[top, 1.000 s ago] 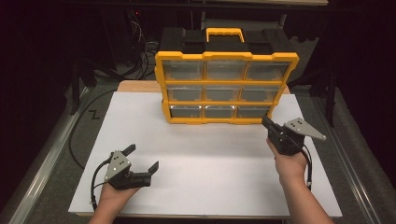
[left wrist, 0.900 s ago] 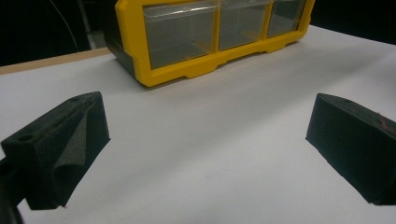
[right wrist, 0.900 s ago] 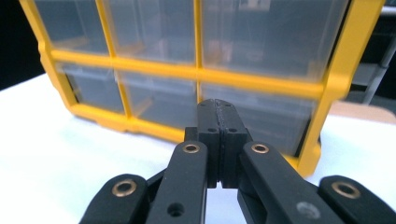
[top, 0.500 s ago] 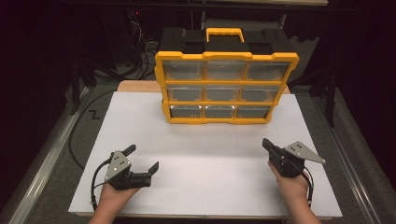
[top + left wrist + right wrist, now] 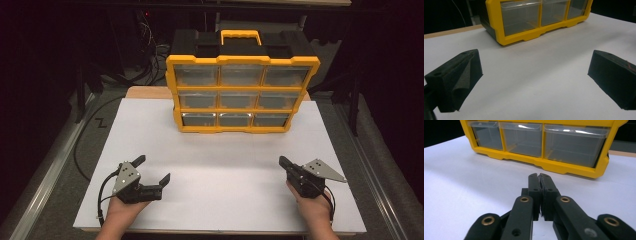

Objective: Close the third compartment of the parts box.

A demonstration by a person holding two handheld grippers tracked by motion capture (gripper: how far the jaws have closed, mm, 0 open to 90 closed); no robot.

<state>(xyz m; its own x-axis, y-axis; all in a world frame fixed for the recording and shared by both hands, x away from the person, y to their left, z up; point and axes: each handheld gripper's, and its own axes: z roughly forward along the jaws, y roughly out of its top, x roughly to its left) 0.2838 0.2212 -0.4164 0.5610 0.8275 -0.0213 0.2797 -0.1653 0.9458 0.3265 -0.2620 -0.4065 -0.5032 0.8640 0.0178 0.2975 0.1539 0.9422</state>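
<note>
A yellow and black drawer cabinet (image 5: 242, 88) with clear drawers in three rows stands at the far middle of the white board (image 5: 220, 165). My left gripper (image 5: 152, 169) rests low at the near left with its jaws wide apart and nothing between them (image 5: 534, 75). My right gripper (image 5: 283, 162) sits low at the near right, jaws pressed together and empty (image 5: 539, 176). Both point toward the cabinet's bottom row of drawers (image 5: 574, 143), well short of it (image 5: 521, 17). All drawers look pushed in.
A black carry handle framed in yellow (image 5: 241, 39) tops the cabinet. Cables (image 5: 85, 150) trail off the table's left side. Bare white board lies between the grippers and the cabinet. Dark surroundings ring the table.
My right gripper has come down and back toward the near edge, away from the cabinet's right side. The left gripper has stayed where it was.
</note>
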